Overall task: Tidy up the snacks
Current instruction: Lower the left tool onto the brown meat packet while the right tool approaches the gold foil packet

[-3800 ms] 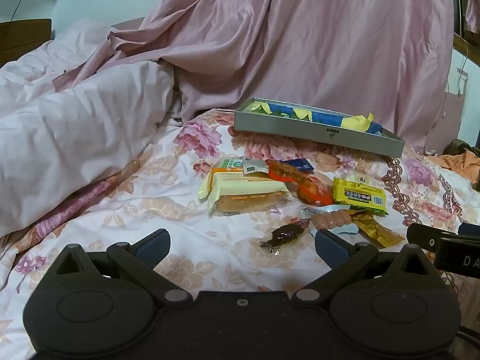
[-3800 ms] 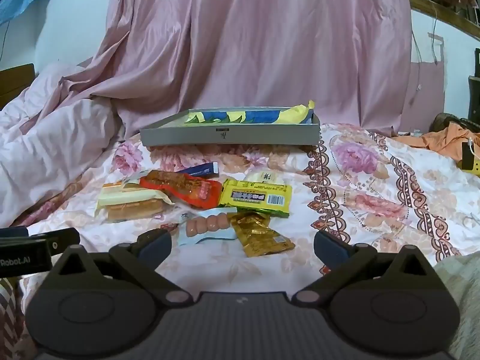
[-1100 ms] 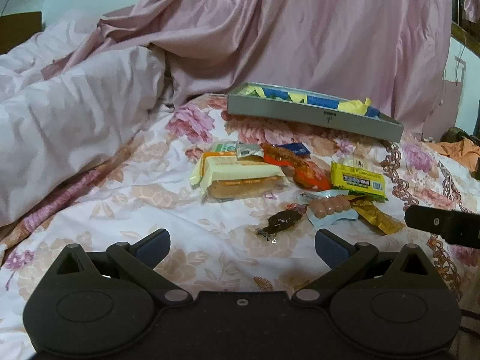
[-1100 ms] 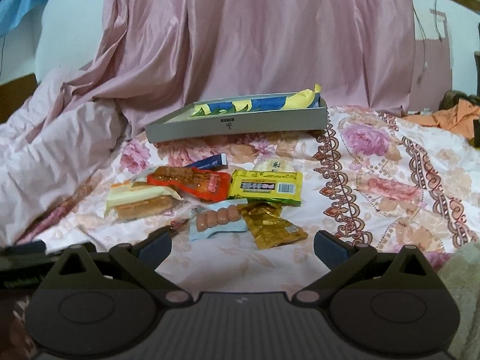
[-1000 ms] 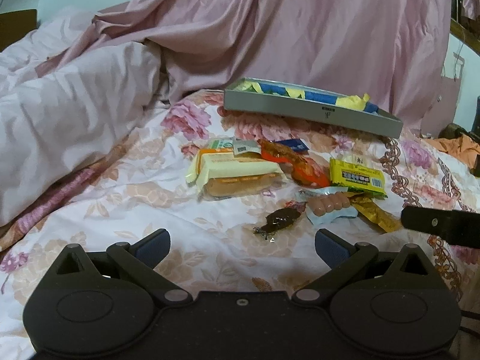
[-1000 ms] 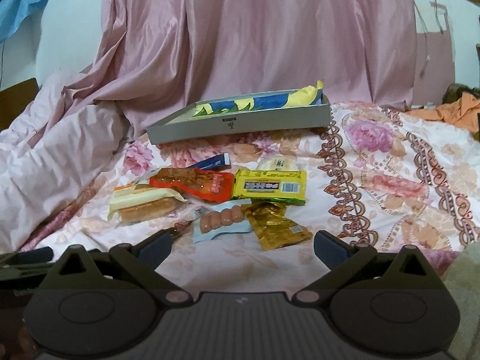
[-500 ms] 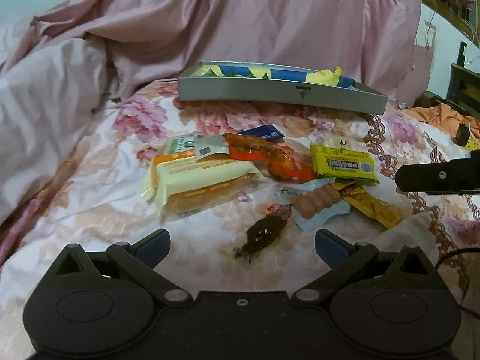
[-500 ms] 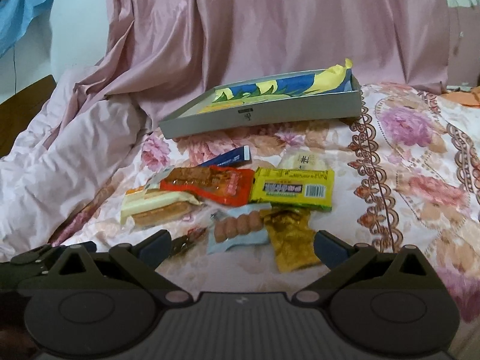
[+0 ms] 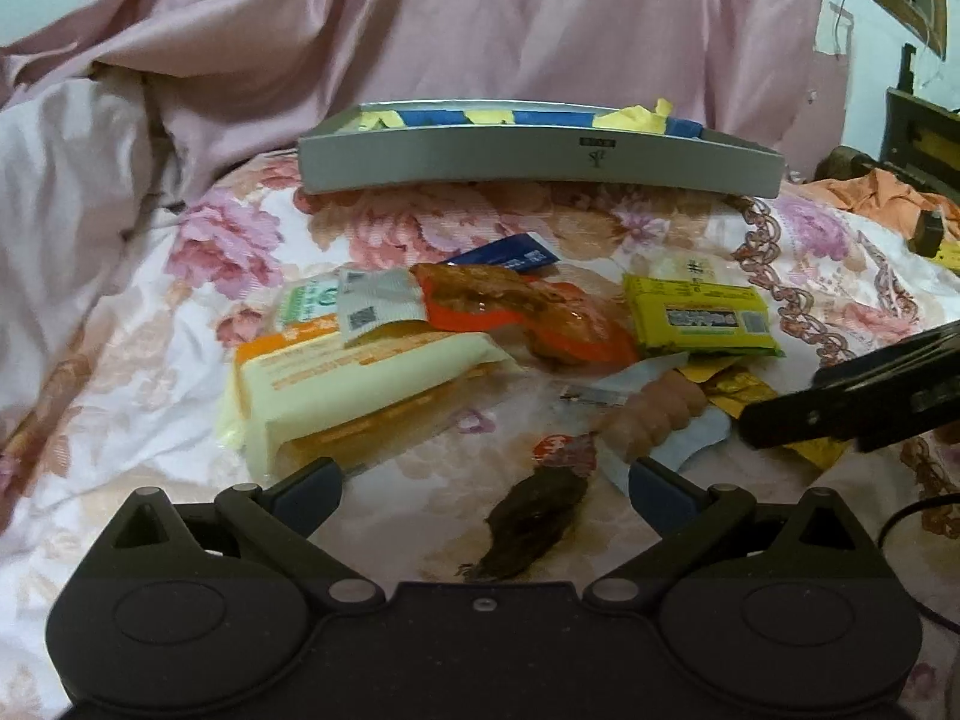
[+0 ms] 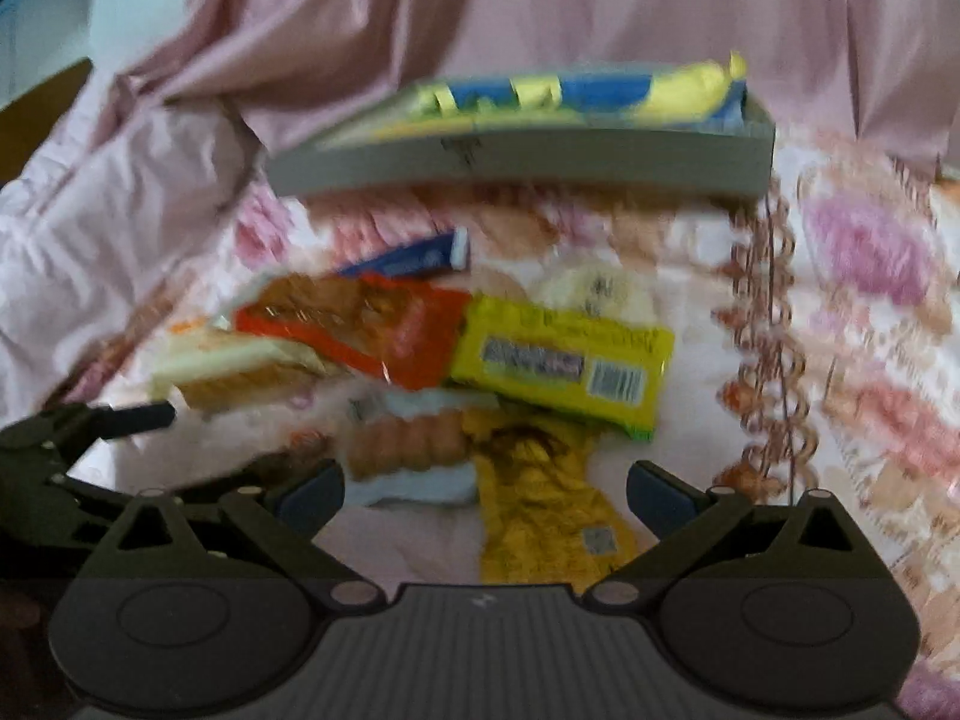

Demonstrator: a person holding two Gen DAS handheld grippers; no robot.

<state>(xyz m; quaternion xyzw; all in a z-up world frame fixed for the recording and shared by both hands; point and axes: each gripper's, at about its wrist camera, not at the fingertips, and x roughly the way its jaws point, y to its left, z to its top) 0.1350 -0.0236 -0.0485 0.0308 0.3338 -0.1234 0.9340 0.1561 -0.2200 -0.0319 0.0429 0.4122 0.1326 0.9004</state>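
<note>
Several snack packets lie in a heap on the floral bedsheet. My left gripper (image 9: 483,495) is open and empty, low over a dark brown wrapped snack (image 9: 531,525), with a cream-yellow sandwich pack (image 9: 360,387) just ahead on the left. My right gripper (image 10: 485,495) is open and empty, over a gold foil packet (image 10: 540,510) and a sausage pack (image 10: 408,447). A yellow bar (image 10: 561,360) and a red-orange pack (image 10: 360,327) lie beyond. A grey tray (image 9: 540,159) with blue and yellow wrappers stands at the back; it also shows, blurred, in the right wrist view (image 10: 522,162).
A pink quilt (image 9: 66,192) is bunched at the left and a pink curtain (image 9: 480,18) hangs behind the tray. A small blue packet (image 9: 510,255) lies between heap and tray. Orange cloth (image 9: 882,198) lies at the far right. The right gripper's finger (image 9: 852,402) crosses the left view.
Both grippers have moved forward and down toward the heap of snacks, which now looks larger. Both have stayed open. The snacks and tray have not moved.
</note>
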